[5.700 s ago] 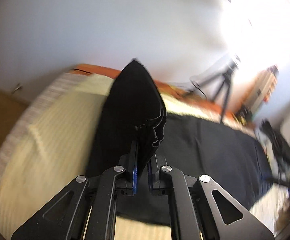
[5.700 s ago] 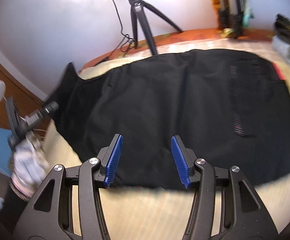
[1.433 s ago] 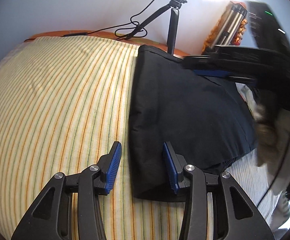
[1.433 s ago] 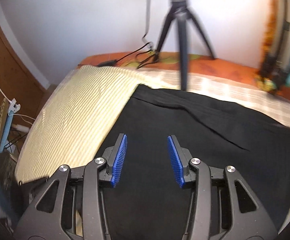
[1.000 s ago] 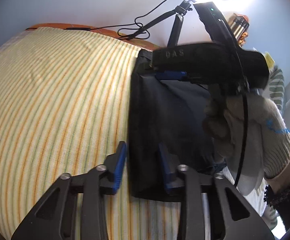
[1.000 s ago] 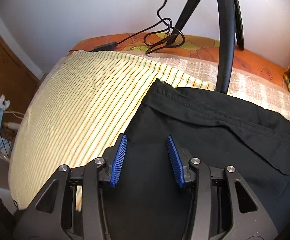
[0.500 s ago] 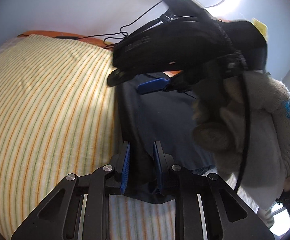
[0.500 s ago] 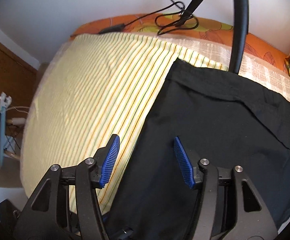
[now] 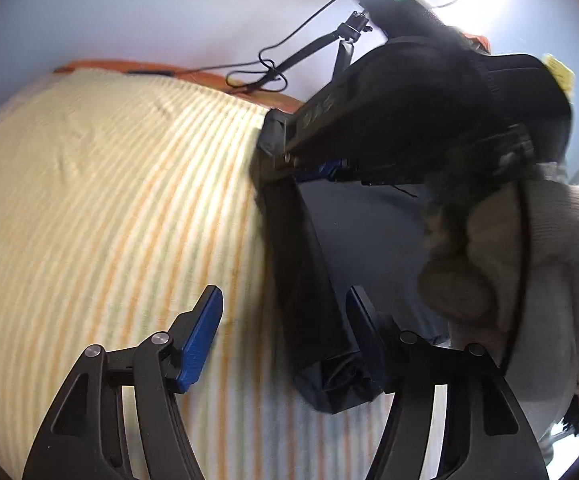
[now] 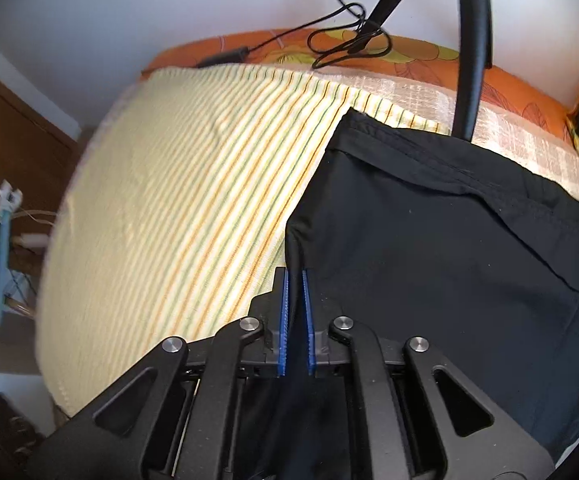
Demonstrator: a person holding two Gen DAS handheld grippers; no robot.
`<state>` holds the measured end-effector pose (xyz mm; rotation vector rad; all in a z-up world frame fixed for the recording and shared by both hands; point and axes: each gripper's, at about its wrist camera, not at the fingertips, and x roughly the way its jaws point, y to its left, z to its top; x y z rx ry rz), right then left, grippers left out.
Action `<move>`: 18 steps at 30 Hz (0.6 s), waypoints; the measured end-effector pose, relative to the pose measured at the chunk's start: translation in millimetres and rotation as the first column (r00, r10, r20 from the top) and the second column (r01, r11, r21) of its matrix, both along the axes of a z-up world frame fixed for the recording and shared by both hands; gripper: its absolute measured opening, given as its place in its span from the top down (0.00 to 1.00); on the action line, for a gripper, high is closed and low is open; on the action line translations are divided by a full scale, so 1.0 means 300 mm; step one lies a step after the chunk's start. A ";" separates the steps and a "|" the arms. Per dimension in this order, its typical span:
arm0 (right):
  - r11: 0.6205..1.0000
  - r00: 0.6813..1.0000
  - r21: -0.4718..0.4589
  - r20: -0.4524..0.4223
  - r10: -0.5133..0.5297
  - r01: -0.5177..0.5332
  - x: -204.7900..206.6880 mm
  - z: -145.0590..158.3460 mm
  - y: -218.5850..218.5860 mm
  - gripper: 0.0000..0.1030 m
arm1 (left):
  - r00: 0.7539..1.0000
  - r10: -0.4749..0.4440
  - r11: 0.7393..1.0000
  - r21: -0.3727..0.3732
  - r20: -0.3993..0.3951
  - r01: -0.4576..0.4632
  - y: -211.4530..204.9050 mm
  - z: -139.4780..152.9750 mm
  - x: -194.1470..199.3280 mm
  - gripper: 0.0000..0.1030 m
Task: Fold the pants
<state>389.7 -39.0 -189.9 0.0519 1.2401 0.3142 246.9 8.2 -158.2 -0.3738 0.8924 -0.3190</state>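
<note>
**Right gripper takes the fold edge, left one waits wide**

Striped yellow bedsheet [image 10: 177,184] covers the bed, with an orange patterned mattress edge [image 10: 409,56] showing along the white wall, and a black tripod [image 10: 471,40] with its looped cable [image 10: 345,36] standing at the far side. On the right half of that sheet lie the black pants [image 10: 449,248], already doubled over themselves, their seamed hem running diagonally across the top layer.

From where I stand the right gripper [image 10: 294,320] has its blue pads pressed nearly together with a ridge of black cloth pinched up between them, right at the left-hand folded edge of the pants. That grip looks chosen so the stacked layers travel together when the edge is carried over for another fold.

In the left wrist view the left gripper [image 9: 285,320] is spread wide, one blue pad over the bare sheet, the other on the far side of the near corner of the pants [image 9: 309,280]. It holds nothing; the folded edge sits between its fingers, and I judge it is lined up to close on that corner. The gloved hand [image 9: 529,280] carrying the right gripper fills the upper right of that view, so the two tools work the same edge, one far and one near. The picture is blurred, so whether the left pads touch cloth I cannot tell.
</note>
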 end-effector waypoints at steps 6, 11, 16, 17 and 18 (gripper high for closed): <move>0.999 1.000 0.043 0.013 -0.001 0.000 -0.014 0.043 -0.030 0.93 | 0.998 -0.019 0.999 -0.026 0.052 0.020 -0.020 0.011 0.015 0.90; 1.000 1.000 0.024 0.014 -0.008 0.007 -0.031 0.069 -0.030 0.58 | 0.995 -0.024 1.000 -0.012 0.095 0.026 -0.054 0.042 -0.021 0.90; 0.999 1.000 -0.025 0.014 0.022 -0.022 -0.060 0.070 -0.022 0.42 | 0.991 -0.046 0.999 0.007 0.128 0.045 -0.071 0.076 -0.044 0.90; 0.999 1.000 -0.031 0.012 0.029 -0.028 -0.064 0.066 -0.022 0.43 | 0.990 -0.052 0.999 0.016 0.133 0.051 -0.077 0.081 -0.040 0.91; 0.999 0.999 -0.036 0.017 0.035 -0.035 -0.068 0.064 -0.024 0.47 | 0.989 -0.057 0.998 0.021 0.135 0.054 -0.082 0.084 -0.042 0.92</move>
